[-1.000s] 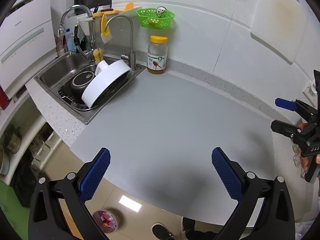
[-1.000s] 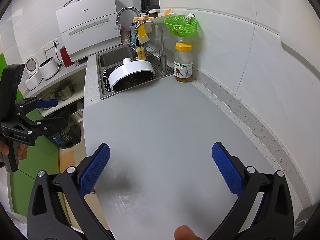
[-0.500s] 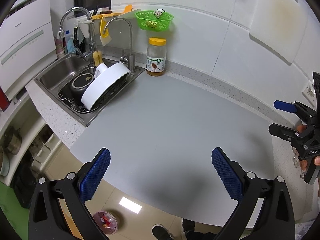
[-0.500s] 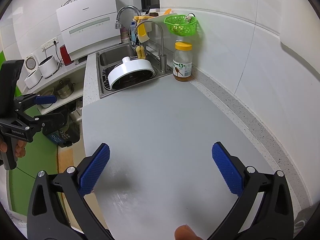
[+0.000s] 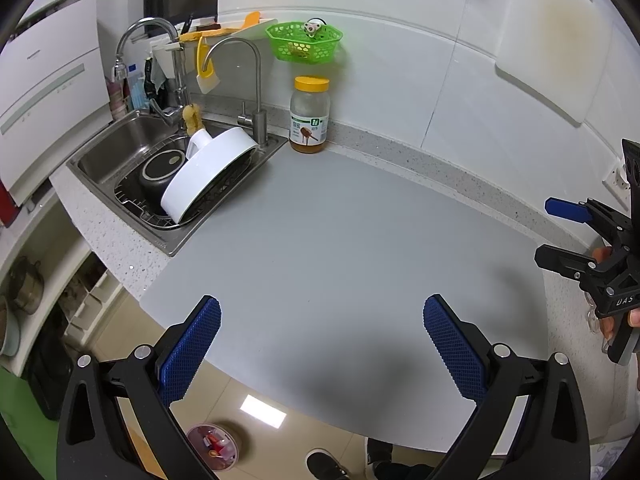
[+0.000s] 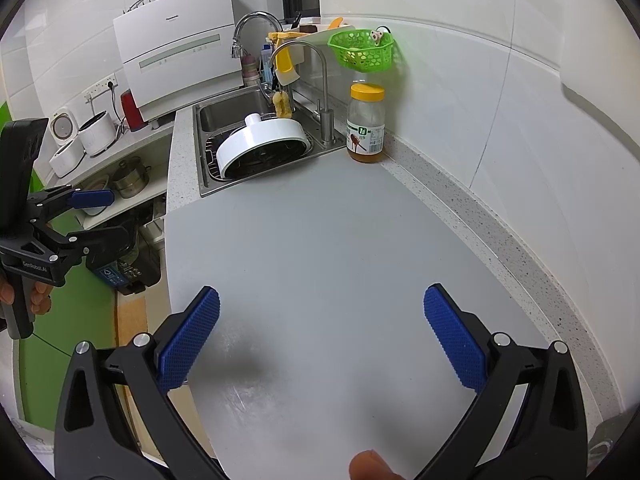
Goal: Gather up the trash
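Note:
I see no loose trash on the grey countertop (image 5: 340, 248). My left gripper (image 5: 322, 312) hovers open over the counter's front edge with nothing between its blue pads. My right gripper (image 6: 322, 300) is open and empty too, above the grey counter (image 6: 320, 240). Each gripper shows in the other's view: the right gripper (image 5: 548, 230) at the far right edge, the left gripper (image 6: 114, 216) at the left, beyond the counter's edge. On the floor below the edge stands a small round bin (image 5: 212, 444) with red scraps in it.
A yellow-lidded honey jar (image 5: 310, 116) stands by the back wall, under a green hanging basket (image 5: 304, 40). The steel sink (image 5: 132, 148) holds a white pan (image 5: 208, 172) on a rack. A dark bin (image 6: 120, 268) sits on the floor left of the counter. A fingertip (image 6: 370, 466) shows at the bottom.
Both grippers drift only slightly. They stay open and empty, and nothing on the counter has moved.

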Demonstrator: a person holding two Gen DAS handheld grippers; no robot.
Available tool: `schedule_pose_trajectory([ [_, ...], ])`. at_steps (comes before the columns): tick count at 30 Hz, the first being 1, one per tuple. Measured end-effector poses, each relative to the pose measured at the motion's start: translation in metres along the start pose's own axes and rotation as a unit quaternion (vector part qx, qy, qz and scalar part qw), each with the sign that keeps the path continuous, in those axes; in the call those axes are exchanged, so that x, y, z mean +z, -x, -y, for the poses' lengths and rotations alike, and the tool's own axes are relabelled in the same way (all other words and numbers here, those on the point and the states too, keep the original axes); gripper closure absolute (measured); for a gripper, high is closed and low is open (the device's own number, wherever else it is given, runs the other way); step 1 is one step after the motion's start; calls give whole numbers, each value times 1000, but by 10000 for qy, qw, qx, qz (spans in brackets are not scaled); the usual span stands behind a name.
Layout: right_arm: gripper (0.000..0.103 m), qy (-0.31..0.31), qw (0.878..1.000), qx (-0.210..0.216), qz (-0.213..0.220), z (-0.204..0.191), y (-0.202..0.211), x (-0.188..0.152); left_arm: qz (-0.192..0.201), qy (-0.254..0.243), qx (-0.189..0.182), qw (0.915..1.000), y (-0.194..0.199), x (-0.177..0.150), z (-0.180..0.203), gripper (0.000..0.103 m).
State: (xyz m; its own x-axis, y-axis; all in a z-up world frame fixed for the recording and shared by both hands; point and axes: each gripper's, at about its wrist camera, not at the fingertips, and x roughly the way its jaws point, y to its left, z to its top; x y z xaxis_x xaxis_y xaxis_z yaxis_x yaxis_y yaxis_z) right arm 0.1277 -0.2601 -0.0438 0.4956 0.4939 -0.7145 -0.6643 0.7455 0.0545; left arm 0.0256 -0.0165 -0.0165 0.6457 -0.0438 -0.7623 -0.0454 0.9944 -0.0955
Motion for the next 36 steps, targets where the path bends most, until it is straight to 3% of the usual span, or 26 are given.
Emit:
schedule_pose_trajectory([
  [36, 3, 18, 10000, 17, 14, 1, -1, 3, -11, -73, -16, 10000, -4, 5, 1, 6],
])
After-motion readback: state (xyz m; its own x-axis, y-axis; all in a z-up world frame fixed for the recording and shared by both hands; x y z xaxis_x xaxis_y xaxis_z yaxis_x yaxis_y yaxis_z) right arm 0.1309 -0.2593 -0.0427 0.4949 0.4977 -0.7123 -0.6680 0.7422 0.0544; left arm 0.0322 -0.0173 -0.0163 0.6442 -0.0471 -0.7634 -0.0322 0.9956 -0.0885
